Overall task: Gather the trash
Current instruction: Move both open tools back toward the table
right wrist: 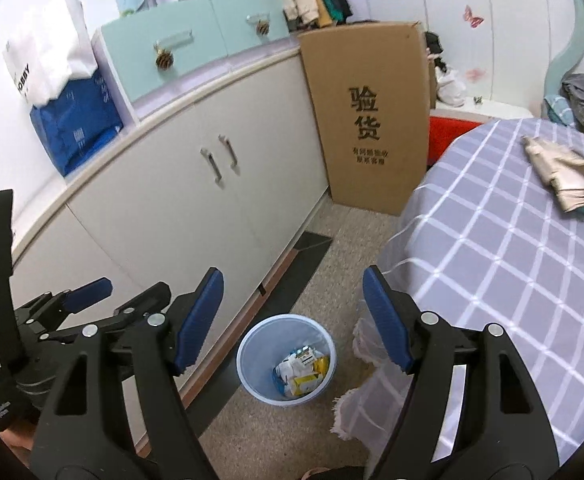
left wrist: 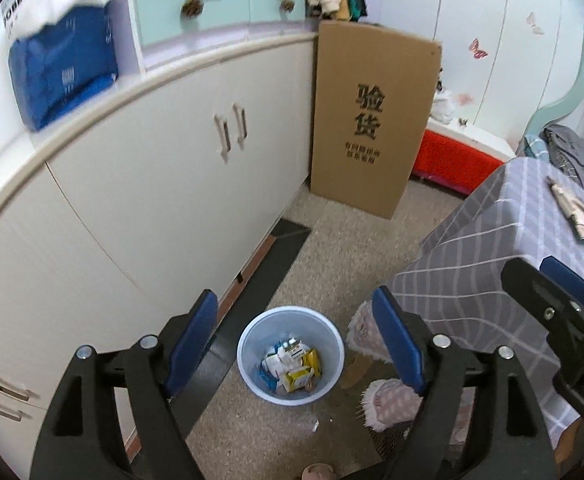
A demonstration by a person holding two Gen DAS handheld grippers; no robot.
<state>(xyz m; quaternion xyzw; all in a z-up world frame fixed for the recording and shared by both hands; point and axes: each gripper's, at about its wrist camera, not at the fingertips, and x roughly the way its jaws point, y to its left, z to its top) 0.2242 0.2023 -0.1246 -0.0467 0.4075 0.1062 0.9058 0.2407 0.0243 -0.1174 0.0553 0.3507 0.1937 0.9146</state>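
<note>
A pale blue waste bin [left wrist: 247, 344] stands on the speckled floor and holds several white and yellow wrappers [left wrist: 294, 368]. My left gripper [left wrist: 294, 304] hangs above it, open, with nothing between its blue pads. My right gripper [right wrist: 292, 280] is also open and empty, above the same bin [right wrist: 247, 356] with its wrappers [right wrist: 302, 372]. Each gripper shows at the edge of the other's view: the right gripper [left wrist: 552, 300] and the left gripper [right wrist: 119, 296]. A crumpled beige piece [right wrist: 568, 180] lies on the table's checked cloth [right wrist: 492, 260], far right.
White cabinets [left wrist: 151, 184] run along the left. A tall cardboard box [left wrist: 372, 120] leans at their far end, with a red box [left wrist: 452, 160] beside it. The cloth-covered table [left wrist: 472, 260] is on the right. A person's fuzzy pink slippers [left wrist: 388, 400] stand next to the bin.
</note>
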